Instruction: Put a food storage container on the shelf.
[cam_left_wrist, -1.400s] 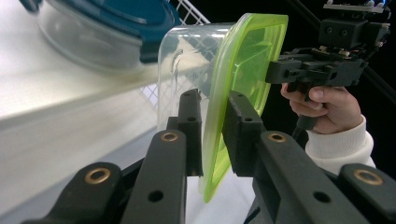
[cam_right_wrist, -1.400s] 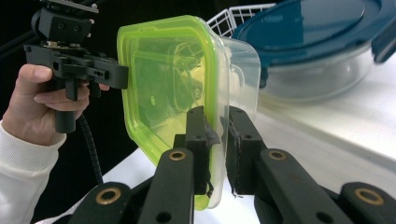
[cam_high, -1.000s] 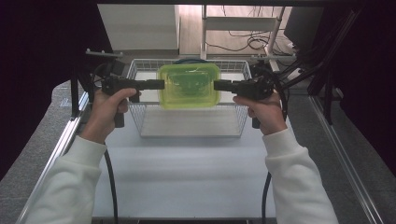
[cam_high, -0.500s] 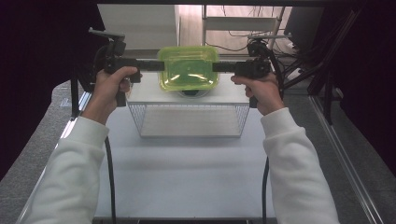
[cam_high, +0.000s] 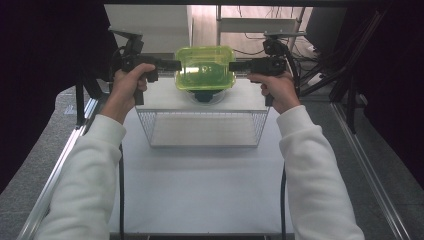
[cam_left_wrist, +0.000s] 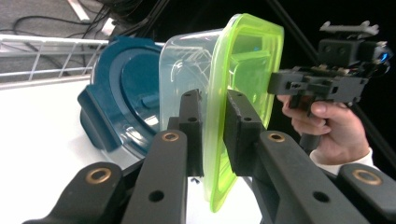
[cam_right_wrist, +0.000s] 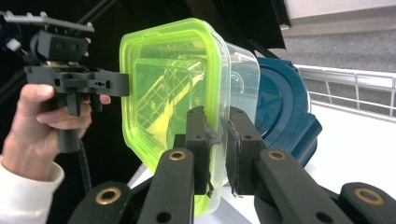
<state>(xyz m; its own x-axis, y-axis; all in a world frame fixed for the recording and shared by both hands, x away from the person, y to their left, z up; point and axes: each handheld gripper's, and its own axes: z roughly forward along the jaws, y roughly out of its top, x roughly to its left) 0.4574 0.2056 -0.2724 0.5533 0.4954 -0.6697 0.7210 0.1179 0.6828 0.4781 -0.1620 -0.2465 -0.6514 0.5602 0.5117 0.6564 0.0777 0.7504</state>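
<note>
High view, near to far: beyond the empty wire basket (cam_high: 202, 127), left gripper (cam_high: 172, 65) and right gripper (cam_high: 235, 66) pinch opposite rims of the green-lidded container (cam_high: 205, 67), held level between them directly above the blue-lidded container (cam_high: 204, 95).

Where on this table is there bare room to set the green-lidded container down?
Free: the white table nearer than the wire basket, between the sleeves; also the basket's floor. Crowded: the far strip, where the green-lidded container hangs over a blue-lidded container.
</note>
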